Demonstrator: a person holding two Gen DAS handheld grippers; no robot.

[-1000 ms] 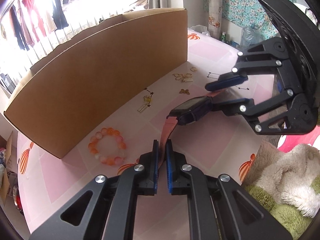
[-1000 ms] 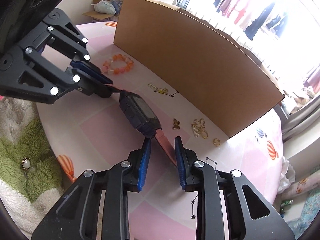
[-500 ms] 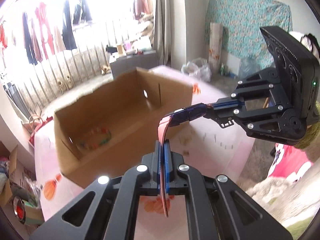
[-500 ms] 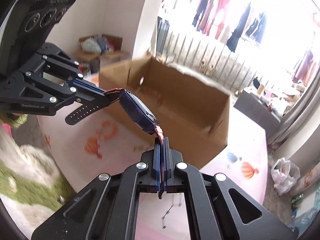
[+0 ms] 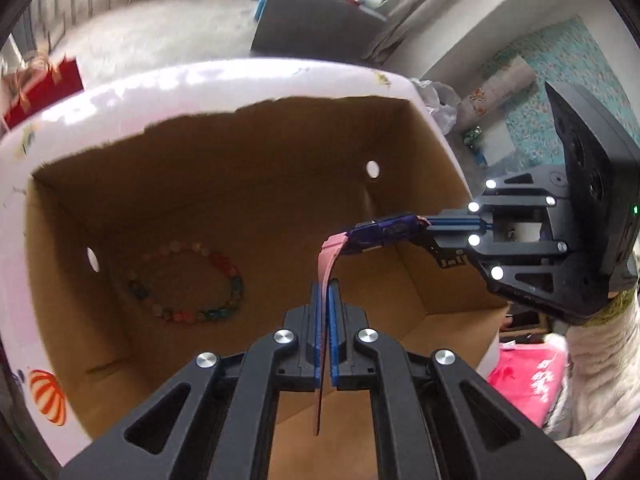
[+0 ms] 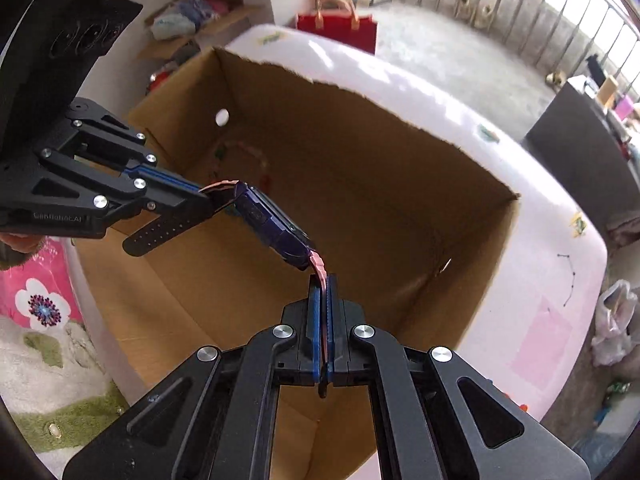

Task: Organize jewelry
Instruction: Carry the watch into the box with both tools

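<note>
Pink-patterned surface (image 5: pixel 168 92) is carrying an open brown cardboard box (image 5: pixel 400 128), a multicoloured bead bracelet (image 5: pixel 188 280) already lying inside; smaller pieces are likely waiting outside, unseen. Left hand-held gripper (image 5: pixel 325 292) and right hand-held gripper (image 6: pixel 321 284) are each clamping one pink strap end of a dark-blue-cased watch (image 6: pixel 272 228), hanging it over the box, sagging, not yet dropped
</note>
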